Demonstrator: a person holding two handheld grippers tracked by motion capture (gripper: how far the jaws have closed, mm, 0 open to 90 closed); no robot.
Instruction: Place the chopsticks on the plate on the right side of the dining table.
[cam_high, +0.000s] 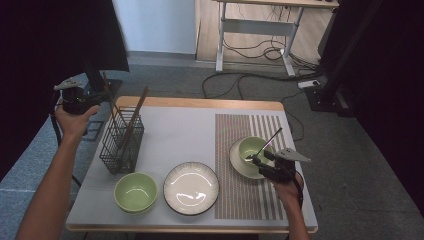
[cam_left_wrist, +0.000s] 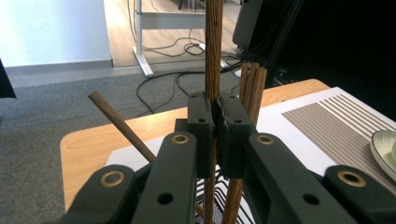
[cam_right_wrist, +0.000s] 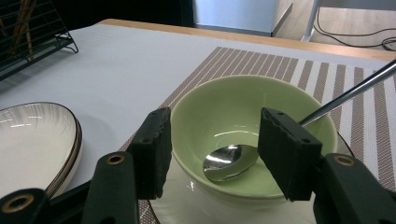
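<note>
Your left gripper (cam_left_wrist: 215, 116): jaws squeezed tight on one brown chopstick (cam_left_wrist: 214, 46), which stands straight up between them.
Your right gripper (cam_right_wrist: 212, 154): jaws wide apart, holding nothing, one on each side of the near rim of the green bowl (cam_right_wrist: 252, 107).
Spoon (cam_right_wrist: 231, 161): lies inside that bowl, handle pointing to 2 o'clock.
Wire basket (cam_high: 121, 140): at 9 o'clock on the table (cam_high: 175, 125), more chopsticks inside.
Striped plate (cam_high: 191, 187): at 6 o'clock.

Left gripper (cam_high: 85, 97) at wire basket (cam_high: 121, 142), chopstick (cam_high: 111, 107) clamped
</note>
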